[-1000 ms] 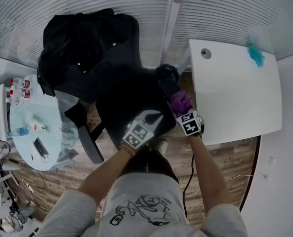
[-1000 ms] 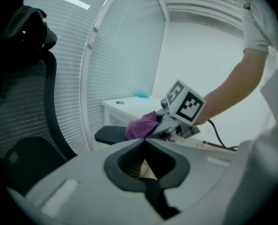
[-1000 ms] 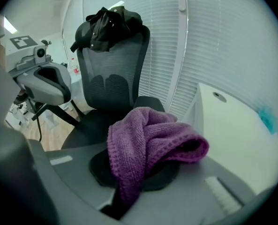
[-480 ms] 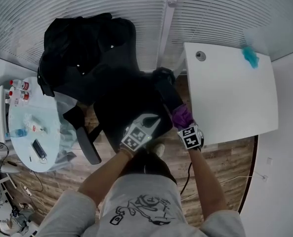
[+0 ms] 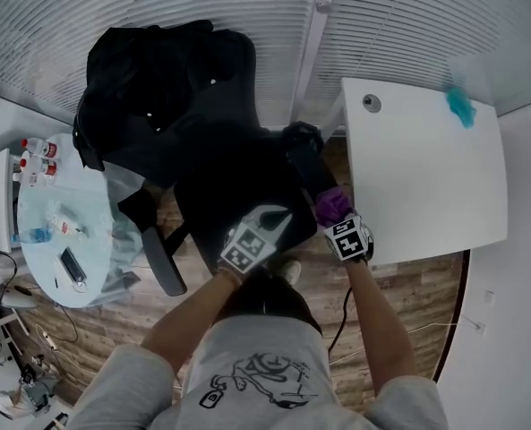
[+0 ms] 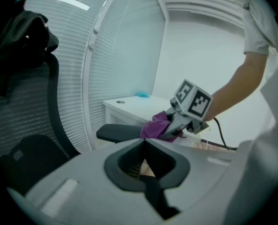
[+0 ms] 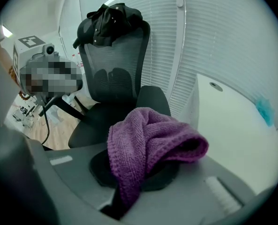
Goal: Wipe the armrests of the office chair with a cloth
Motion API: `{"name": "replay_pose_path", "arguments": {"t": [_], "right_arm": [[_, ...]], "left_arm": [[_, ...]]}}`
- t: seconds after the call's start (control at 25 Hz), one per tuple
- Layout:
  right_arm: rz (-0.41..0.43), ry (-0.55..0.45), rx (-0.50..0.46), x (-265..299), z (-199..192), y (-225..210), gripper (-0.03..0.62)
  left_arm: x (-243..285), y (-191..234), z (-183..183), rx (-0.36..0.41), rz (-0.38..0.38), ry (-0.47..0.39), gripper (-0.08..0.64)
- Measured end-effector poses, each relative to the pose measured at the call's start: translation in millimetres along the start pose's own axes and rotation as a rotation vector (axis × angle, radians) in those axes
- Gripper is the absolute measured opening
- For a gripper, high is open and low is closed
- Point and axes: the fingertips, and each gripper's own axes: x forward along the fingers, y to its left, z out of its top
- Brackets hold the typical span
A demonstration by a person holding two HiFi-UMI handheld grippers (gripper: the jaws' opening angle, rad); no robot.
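The black office chair (image 5: pixel 234 182) stands in front of me with a dark jacket (image 5: pixel 149 70) draped over its backrest. My right gripper (image 5: pixel 335 211) is shut on a purple cloth (image 5: pixel 331 204) that rests on the near end of the chair's right armrest (image 5: pixel 304 161). The cloth (image 7: pixel 148 142) bunches over the jaws in the right gripper view. My left gripper (image 5: pixel 274 219) hovers over the seat's front edge, shut and holding nothing. From the left gripper view, the cloth (image 6: pixel 155 125) lies on the armrest (image 6: pixel 117 132). The left armrest (image 5: pixel 162 258) sticks out at the lower left.
A white desk (image 5: pixel 426 177) stands close to the right armrest, with a teal item (image 5: pixel 460 106) at its far corner. A round glass table (image 5: pixel 55 258) with bottles and a phone is at the left. Window blinds run behind the chair. A cable (image 5: pixel 341 316) lies on the wooden floor.
The right gripper has slid the cloth along the right armrest toward me, uncovering more of the armrest's far part. The left gripper has stayed about where it was.
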Motion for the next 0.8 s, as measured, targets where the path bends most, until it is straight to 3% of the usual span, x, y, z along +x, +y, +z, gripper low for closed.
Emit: {"name": "replay_pose_path", "arguments": {"t": [0.8], "right_arm": [[0.034,-0.009,-0.012,75.4,114.3,-29.3,0.032]], "left_arm": [[-14.3,37.4,-8.5,-0.04,0.043,-0.009,0.003]]}}
